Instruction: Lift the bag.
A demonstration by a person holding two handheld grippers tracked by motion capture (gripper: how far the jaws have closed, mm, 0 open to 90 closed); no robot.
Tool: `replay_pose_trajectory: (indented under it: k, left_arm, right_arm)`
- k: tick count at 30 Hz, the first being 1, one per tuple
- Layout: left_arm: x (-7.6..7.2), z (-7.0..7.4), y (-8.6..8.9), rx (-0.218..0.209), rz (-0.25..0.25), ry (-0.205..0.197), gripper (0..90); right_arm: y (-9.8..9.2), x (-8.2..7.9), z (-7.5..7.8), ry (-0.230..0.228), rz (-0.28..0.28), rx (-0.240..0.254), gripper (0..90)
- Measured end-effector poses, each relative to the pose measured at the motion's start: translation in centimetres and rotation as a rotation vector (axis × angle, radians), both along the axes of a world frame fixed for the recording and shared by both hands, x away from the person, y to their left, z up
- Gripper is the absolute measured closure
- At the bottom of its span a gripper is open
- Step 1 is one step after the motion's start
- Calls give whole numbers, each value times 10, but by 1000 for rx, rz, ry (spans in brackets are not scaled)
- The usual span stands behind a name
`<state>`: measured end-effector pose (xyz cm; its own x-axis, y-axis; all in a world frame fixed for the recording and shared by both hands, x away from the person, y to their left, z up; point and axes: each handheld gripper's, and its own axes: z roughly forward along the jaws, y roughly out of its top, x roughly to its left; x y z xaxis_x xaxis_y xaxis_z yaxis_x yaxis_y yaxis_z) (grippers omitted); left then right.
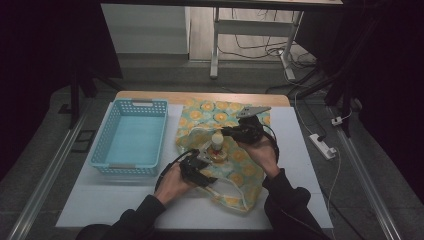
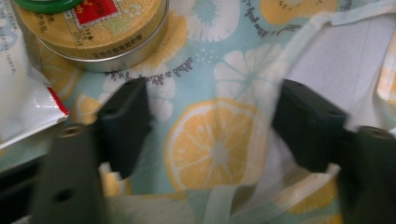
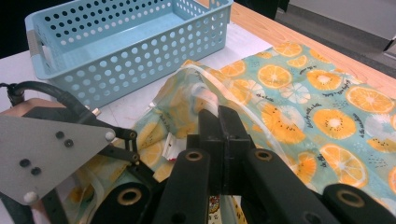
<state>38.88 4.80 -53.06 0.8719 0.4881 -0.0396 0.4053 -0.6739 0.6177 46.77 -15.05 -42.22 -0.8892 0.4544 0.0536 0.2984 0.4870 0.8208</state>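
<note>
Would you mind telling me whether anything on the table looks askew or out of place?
The orange-print bag lies rumpled, with its near edge lifted and bunched. A bottle, a tin and a white packet sit among its folds. The blue basket stands straight. Nothing looks spilled or damaged.

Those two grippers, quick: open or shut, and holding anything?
Left gripper: open, jaws apart over the orange-print bag, gripping nothing.
Right gripper: shut; whether it pinches the bag's edge cannot be told.
</note>
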Motion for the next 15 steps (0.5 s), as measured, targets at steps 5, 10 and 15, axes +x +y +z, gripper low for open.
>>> replay_pose_trajectory:
  k: [5,10,15]
  left_arm:
    - [0,3,-1,2,14,16,602]
    - [-1,4,-4,5,26,31,757]
    - [-2,3,-4,-13,43,55,878]
  right_arm:
    - [0,0,0,0,-1,-3,900]
    - [0,0,0,1,-1,-1,900]
    - [0,0,0,1,0,-4,900]
